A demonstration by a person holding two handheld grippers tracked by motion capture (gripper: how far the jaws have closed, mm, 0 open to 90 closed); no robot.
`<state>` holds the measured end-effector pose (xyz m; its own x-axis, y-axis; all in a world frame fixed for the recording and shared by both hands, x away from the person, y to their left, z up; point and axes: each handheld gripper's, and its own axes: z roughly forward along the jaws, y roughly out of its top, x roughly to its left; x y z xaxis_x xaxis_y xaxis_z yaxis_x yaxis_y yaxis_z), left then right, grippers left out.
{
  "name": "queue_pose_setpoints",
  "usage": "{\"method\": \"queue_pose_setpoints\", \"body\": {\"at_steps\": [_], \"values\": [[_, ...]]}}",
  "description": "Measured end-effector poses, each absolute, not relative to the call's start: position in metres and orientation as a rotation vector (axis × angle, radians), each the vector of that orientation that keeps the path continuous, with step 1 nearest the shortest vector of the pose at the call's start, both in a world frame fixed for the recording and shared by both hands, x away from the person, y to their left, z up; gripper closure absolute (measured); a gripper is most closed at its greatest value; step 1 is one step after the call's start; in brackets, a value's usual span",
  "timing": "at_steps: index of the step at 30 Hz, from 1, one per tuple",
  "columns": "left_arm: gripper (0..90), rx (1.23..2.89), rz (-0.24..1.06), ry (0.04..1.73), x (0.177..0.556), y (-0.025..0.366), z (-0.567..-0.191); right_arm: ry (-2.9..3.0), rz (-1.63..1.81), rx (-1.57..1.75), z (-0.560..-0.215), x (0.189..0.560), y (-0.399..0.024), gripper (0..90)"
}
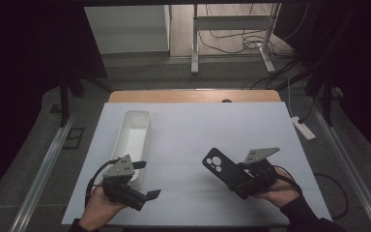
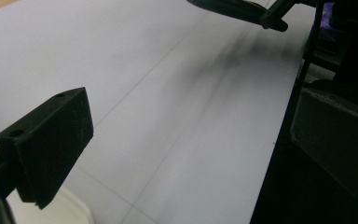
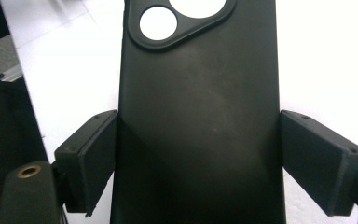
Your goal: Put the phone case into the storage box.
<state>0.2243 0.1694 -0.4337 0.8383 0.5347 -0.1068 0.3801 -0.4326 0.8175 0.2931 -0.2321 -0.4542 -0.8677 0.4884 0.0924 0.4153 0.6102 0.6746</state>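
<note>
Black phone case (image 1: 218, 166), one, clamped edgewise in right gripper (image 1: 235, 178) (camera cutouts facing away), right of white bin (image 1: 134, 133). One bin. Left gripper (image 1: 147, 180) just beside bin's near end, spread, holding nothing.

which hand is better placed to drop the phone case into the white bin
Right. The right tool already clamps the black phone case by its two long edges, lifted off the table. The left tool is open and holds nothing, though it sits right beside the white bin.
</note>
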Motion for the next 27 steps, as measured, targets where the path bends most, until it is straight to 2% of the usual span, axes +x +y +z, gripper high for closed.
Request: {"method": "queue_pose_setpoints", "body": {"at_steps": [21, 27], "values": [[0.0, 2.068, 0.145, 0.518, 0.254, 0.135, -0.433, 2.777, 1.179, 0.680, -0.452, 0.282, -0.226, 15.3], [0.0, 2.048, 0.093, 0.494, 0.261, 0.125, -0.433, 2.792, 1.195, 0.651, -0.452, 0.280, -0.223, 15.3]]}}
